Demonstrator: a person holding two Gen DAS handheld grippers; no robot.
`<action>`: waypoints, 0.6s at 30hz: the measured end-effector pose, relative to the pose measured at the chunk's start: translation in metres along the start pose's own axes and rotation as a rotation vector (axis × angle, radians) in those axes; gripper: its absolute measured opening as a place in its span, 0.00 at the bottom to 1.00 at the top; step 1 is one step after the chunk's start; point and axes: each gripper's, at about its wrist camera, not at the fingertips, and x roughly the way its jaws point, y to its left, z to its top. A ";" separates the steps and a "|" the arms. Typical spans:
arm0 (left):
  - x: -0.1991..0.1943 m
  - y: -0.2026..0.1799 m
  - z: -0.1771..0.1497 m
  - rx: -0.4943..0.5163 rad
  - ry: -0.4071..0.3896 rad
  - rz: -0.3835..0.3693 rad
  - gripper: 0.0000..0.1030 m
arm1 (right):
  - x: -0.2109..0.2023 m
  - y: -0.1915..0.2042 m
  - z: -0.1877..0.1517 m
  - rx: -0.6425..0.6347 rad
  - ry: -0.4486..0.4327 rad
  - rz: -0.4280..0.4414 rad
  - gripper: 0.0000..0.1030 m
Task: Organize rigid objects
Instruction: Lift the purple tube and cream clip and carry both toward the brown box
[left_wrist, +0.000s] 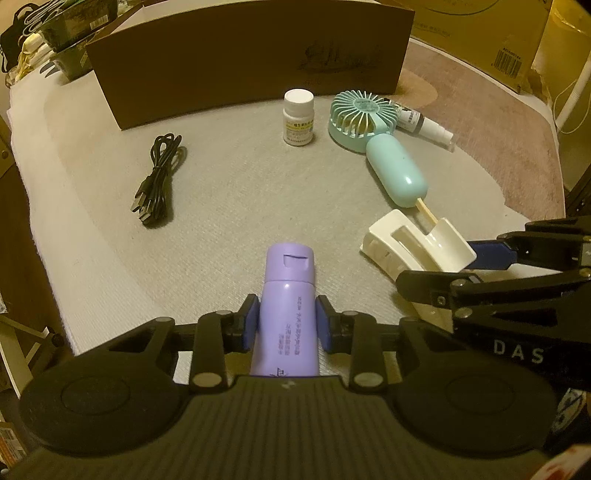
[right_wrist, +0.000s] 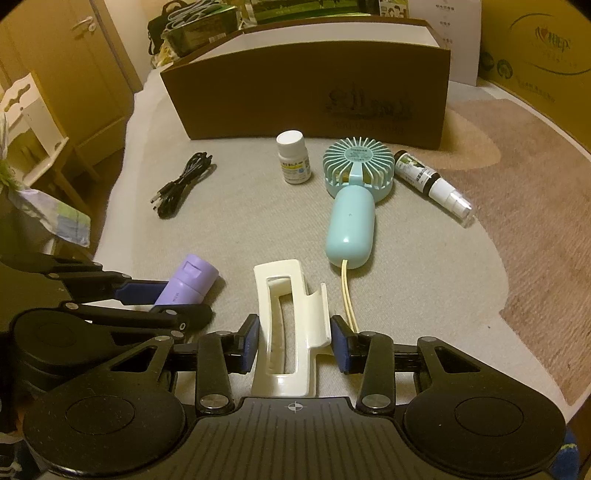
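Left wrist: claw (left_wrist: 287, 322) grips purple bottle (left_wrist: 286, 306)

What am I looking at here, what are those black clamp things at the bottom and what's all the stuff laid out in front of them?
Those are two hand-held grippers a person carries, one per hand, each with a camera looking forward along its two fingers. One picture comes from the left gripper, the other from the right gripper.

In the left view, the blue-padded fingers sit either side of a purple bottle; they look closed on it. In the right view, the fingers flank a cream hair claw clip, with a small gap showing on one side, so a firm grip is uncertain.

On the grey mat lie a coiled black cable, a white pill bottle, a mint handheld fan and a small spray bottle. Behind them stands a brown cardboard box.
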 end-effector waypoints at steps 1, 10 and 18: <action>0.000 0.000 0.000 0.000 0.000 0.000 0.28 | -0.001 0.000 0.000 0.003 0.000 0.004 0.40; -0.012 0.004 0.005 -0.004 -0.034 0.010 0.28 | -0.014 0.001 0.006 0.005 -0.032 0.024 0.40; -0.030 0.011 0.015 -0.004 -0.094 0.030 0.28 | -0.026 0.001 0.016 0.015 -0.073 0.032 0.40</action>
